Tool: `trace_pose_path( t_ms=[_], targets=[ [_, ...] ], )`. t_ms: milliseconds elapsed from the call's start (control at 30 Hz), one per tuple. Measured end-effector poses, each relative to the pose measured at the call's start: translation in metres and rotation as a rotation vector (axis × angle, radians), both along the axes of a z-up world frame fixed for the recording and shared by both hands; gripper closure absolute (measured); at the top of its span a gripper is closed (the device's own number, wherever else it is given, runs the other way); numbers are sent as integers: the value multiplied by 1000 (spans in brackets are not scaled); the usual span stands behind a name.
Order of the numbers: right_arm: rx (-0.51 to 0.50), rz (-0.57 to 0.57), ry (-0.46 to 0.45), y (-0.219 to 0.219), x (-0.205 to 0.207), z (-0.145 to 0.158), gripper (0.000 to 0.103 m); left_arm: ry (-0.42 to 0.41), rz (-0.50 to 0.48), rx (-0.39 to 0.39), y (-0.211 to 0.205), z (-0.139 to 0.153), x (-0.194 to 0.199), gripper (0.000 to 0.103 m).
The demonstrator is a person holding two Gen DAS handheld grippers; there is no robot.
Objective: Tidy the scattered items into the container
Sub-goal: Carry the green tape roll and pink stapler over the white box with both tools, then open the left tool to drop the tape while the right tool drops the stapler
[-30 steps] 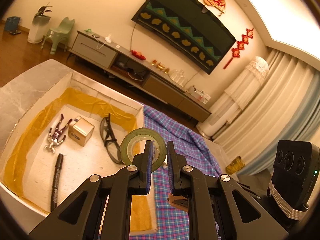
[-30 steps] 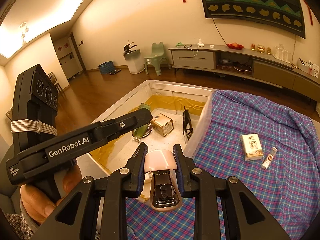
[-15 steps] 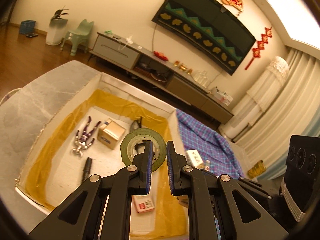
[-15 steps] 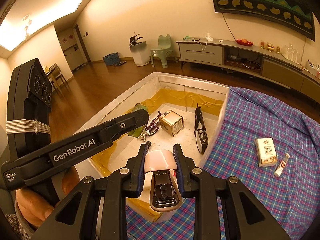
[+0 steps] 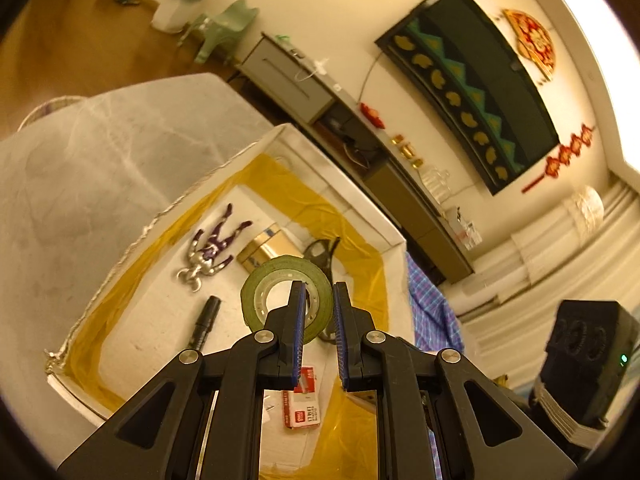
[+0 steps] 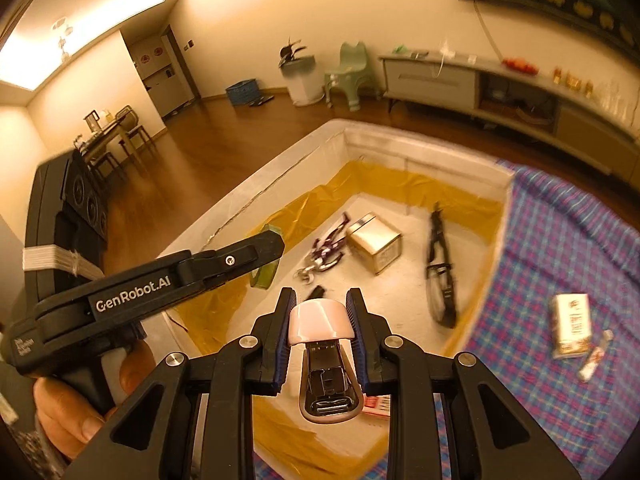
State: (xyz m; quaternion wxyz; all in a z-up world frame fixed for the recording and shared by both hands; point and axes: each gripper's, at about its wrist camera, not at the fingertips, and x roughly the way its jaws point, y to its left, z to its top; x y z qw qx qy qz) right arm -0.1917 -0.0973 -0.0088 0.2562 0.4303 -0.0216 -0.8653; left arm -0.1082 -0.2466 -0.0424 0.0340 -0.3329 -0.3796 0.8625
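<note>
Both hand-held grippers have come further over the white foam container (image 6: 420, 148) with yellow tape lining since a second ago, and the left view now looks more steeply down into it.

The left hand-held gripper (image 5: 317, 322) is clamped on the green tape roll (image 5: 280, 284), pinching one side of its ring. The roll stands on edge, its open hole facing the camera, and it sticks out ahead of the fingertips, above the container floor. In the right wrist view the roll's edge (image 6: 265, 268) shows just past that gripper's tip.

The right hand-held gripper (image 6: 320, 334) is closed on the pink-topped stapler (image 6: 322, 364). Its long axis runs along the fingers, with the rounded pink end pointing forward and the metal underside facing the camera; it hangs over the container's near edge.

Inside lie a purple-and-silver toy figure (image 5: 210, 250), a small gold box (image 6: 374, 242), black glasses (image 6: 440, 272), a black marker pen (image 5: 204, 320) and a red-and-white packet (image 5: 302, 404). On the plaid cloth (image 6: 560, 240) beside the container rest a white-and-gold carton (image 6: 570, 326) and a small tube (image 6: 596, 356).
</note>
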Motion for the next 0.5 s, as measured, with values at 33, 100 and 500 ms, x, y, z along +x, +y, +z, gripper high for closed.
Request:
trace_pose_path(
  t_ms=[33,100,500],
  targets=[
    [-11,3,-22,-1,-5,-3,76,-6,6,5,-1,-1,0,90],
    [-29,5,-66,-3,-17,-9,76,-16,4,12,-1,-5,-1,89],
    [28,-35,-263,-6,-77,-47,76,-96,-26,23,2,-21,-13,90]
  ],
)
